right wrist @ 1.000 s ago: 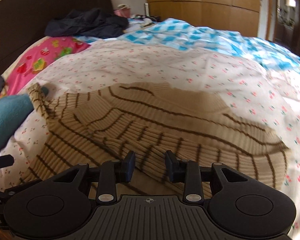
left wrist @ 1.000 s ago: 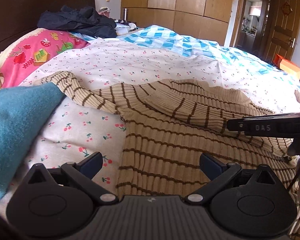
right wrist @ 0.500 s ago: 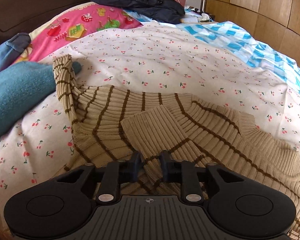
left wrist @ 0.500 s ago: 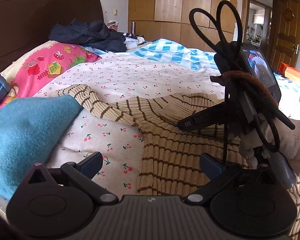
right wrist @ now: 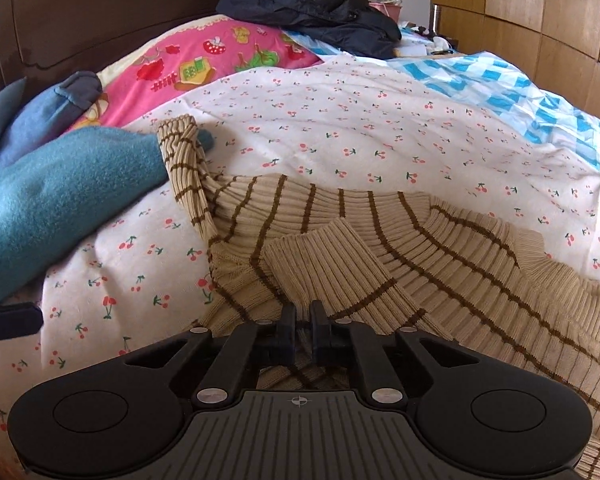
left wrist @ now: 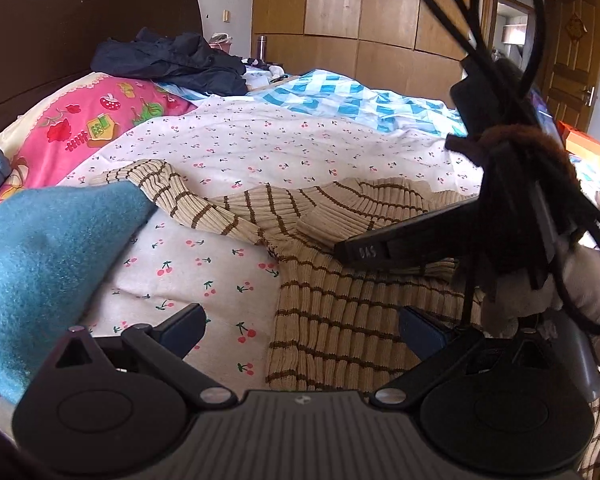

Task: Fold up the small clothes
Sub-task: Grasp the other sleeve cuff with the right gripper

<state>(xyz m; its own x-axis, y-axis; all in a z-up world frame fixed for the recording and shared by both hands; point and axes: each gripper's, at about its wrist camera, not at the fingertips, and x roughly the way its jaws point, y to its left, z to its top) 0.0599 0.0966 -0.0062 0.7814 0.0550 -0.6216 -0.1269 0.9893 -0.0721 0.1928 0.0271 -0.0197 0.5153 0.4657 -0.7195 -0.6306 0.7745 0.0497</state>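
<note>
A beige ribbed sweater with brown stripes [left wrist: 340,320] lies on the cherry-print bedsheet [left wrist: 228,152]. One sleeve [left wrist: 180,200] stretches left toward a teal fleece garment [left wrist: 48,264]. My left gripper [left wrist: 304,324] is open and empty, low over the sweater's left edge. My right gripper [right wrist: 303,318] is shut on the sweater's other sleeve [right wrist: 340,264], which is folded across the body. The right gripper's body also shows in the left wrist view [left wrist: 512,208], over the sweater's right side.
A pink cartoon-print pillow [right wrist: 204,60] and a dark jacket [right wrist: 312,8] lie by the headboard. Blue-grey clothes [right wrist: 32,120] sit at far left. A blue-and-white checked quilt [left wrist: 360,100] covers the far side. Wooden wardrobes and a door stand behind.
My right gripper closed on the folded sleeve and carried it leftward across the sweater. The left gripper drew back to the left and stayed open.
</note>
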